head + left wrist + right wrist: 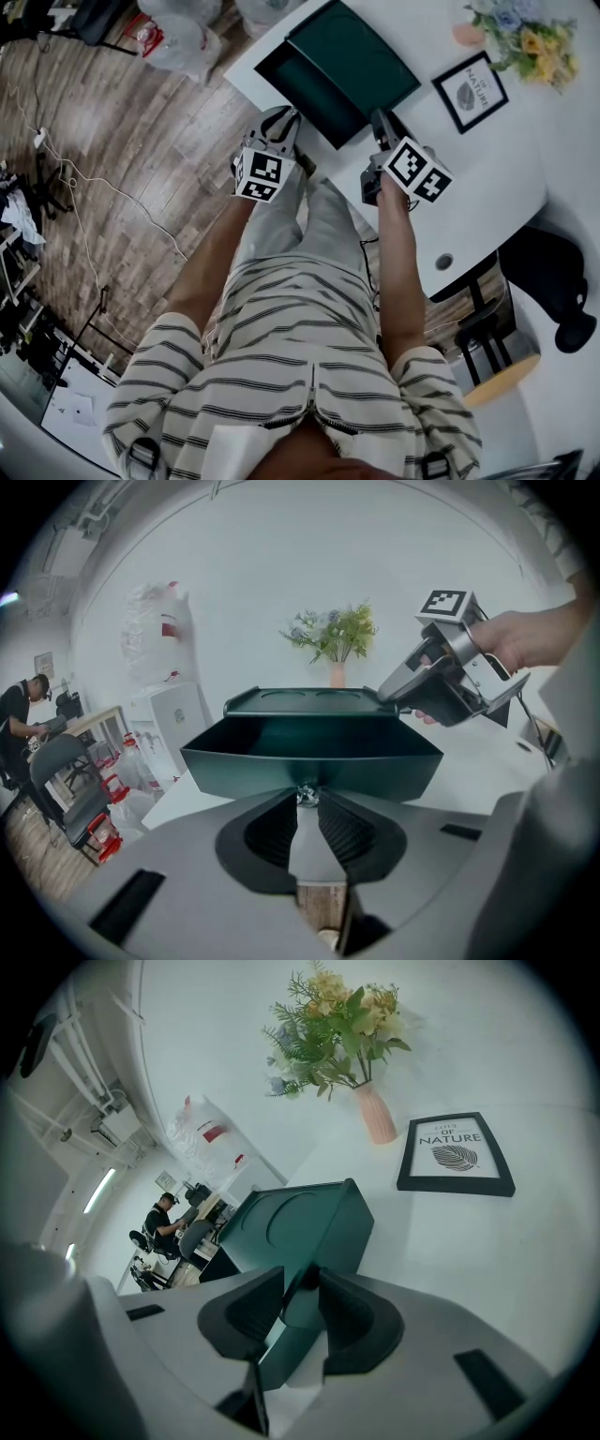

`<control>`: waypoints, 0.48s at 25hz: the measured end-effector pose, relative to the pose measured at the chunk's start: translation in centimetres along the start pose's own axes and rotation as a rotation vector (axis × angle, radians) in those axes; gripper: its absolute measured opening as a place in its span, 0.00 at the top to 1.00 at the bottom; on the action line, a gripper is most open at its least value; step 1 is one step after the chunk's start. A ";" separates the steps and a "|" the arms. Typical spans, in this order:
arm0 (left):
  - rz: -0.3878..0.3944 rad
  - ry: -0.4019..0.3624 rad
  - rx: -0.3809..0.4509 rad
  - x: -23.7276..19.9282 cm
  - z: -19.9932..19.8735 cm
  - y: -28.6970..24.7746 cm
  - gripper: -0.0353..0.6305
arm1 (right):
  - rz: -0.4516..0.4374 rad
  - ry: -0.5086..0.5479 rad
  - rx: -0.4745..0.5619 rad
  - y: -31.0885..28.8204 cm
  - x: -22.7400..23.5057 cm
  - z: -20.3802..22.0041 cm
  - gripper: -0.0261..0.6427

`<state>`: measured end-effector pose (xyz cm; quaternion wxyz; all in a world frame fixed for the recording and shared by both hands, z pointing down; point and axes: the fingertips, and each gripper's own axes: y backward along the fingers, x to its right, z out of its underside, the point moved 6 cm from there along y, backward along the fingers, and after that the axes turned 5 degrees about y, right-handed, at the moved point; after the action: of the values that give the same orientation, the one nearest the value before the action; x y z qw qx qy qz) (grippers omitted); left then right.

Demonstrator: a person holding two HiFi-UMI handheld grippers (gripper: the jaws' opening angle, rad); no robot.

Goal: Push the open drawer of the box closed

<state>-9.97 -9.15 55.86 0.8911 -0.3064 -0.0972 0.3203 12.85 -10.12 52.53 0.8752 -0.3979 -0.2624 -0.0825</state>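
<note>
A dark green box (361, 52) stands on the white table (487, 178), its drawer (298, 82) pulled out toward the table's near-left edge. In the left gripper view the open drawer (309, 752) fills the middle, with a small shiny knob (307, 794) on its front. My left gripper (307, 796) is closed round that knob; it shows in the head view (284, 120) at the drawer front. My right gripper (380, 120) is at the box's near right corner, closed on the box's edge (323, 1241), and it also appears in the left gripper view (398, 697).
A framed print (470, 92) and a vase of flowers (525, 37) stand on the table beyond the box. A black chair (553, 272) is at the right. Plastic bags (183, 42) lie on the wood floor at the left. A person sits at a far desk (21, 714).
</note>
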 end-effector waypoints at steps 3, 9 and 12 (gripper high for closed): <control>0.013 -0.010 -0.009 0.0 -0.1 -0.3 0.84 | 0.000 -0.002 0.000 0.0 0.0 0.0 0.77; 0.021 -0.015 -0.012 0.1 -0.4 -0.7 0.84 | -0.003 -0.003 -0.001 0.0 0.0 0.1 0.77; 0.024 -0.016 -0.013 0.0 -0.6 -1.0 0.84 | -0.003 -0.004 -0.004 -0.1 0.0 0.0 0.77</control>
<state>-9.21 -10.02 55.98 0.8842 -0.3109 -0.1029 0.3330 12.83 -10.13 52.59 0.8738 -0.3995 -0.2644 -0.0836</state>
